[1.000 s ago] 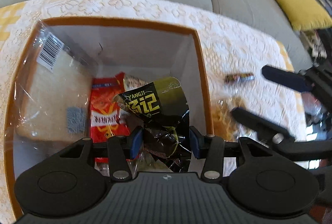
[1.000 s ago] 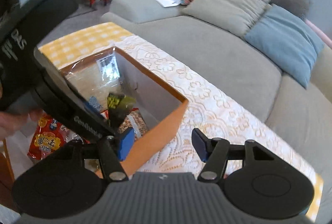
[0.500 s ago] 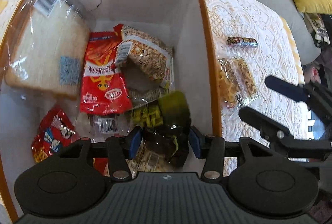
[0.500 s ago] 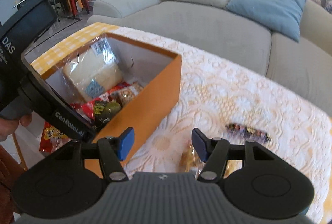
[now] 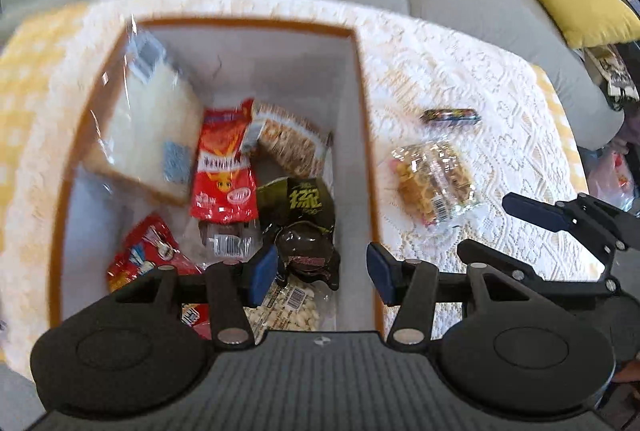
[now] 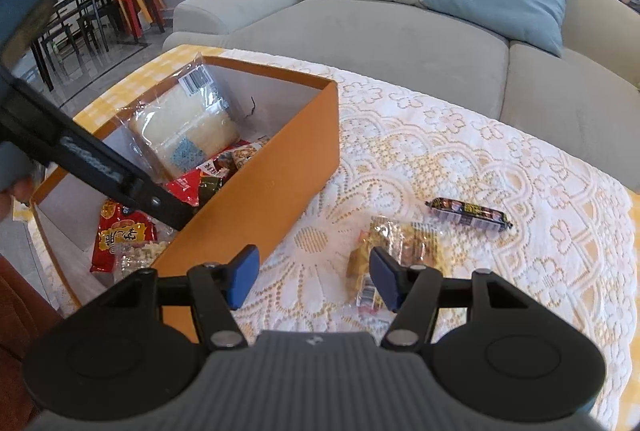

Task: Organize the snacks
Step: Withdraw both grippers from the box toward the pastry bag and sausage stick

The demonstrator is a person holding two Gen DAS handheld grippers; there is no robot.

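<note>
Left wrist view: the left gripper (image 5: pixel 318 273) hung above the orange box (image 5: pixel 362 135), its jaws spread apart after having just been opening, with nothing pinched between the pads. The black snack packet (image 5: pixel 304 227) lay loose on the box floor below the jaws, touching neither pad. Around that packet, at 10 o'clock, lay the red snack packet (image 5: pixel 224 175); at 12 o'clock, the brown patterned packet (image 5: pixel 288 143); at 6 o'clock, a clear bag of pale pieces (image 5: pixel 294 309). The bagged bread slice (image 5: pixel 148 135) leaned against the box wall at 9 o'clock. Outside the box, on the lace tablecloth (image 5: pixel 500 91), the clear biscuit packet (image 5: pixel 434 183) lay at 3 o'clock of the box, with the dark sausage stick (image 5: pixel 450 117) near it at 12 o'clock.

Right wrist view: the right gripper (image 6: pixel 314 277) had its jaws spread, holding nothing. The right-hand pad overlapped the biscuit packet in the view; contact could not be determined. The sausage stick lay at 2 o'clock of that packet. The box stood at 10 o'clock of the gripper.
</note>
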